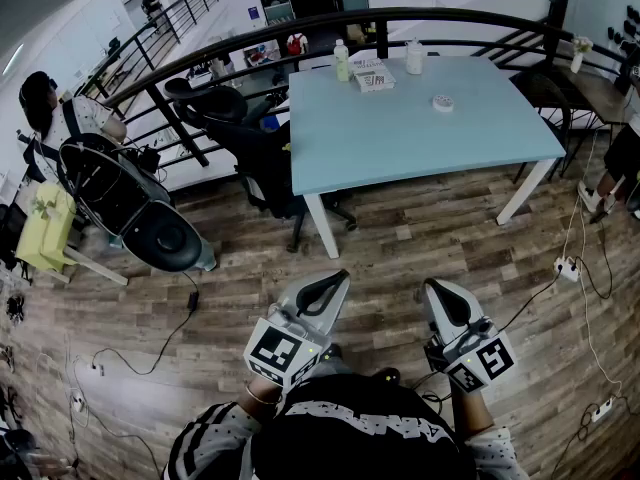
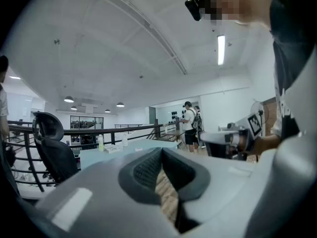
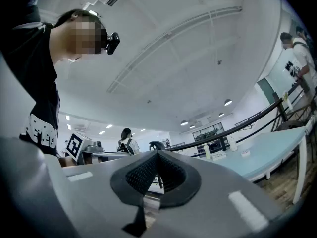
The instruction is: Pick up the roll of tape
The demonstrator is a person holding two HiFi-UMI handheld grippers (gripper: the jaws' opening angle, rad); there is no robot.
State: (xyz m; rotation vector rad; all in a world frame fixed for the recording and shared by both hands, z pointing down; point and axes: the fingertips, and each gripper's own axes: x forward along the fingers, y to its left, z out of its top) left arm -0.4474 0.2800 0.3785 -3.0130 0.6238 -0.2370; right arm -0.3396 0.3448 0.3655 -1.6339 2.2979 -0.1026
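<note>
Holding jaws closed on nothing, left gripper [image 1: 338, 277] and right gripper [image 1: 431, 287] sit at 6 o'clock, roll of tape [image 1: 443, 102] on table [image 1: 400, 148] at 1 o'clock.

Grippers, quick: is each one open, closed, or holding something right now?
Left gripper: closed, holding nothing.
Right gripper: closed, holding nothing.

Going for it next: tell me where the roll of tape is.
Head view: the roll of tape lies on the right half of the blue table, right of the white bottle.
</note>
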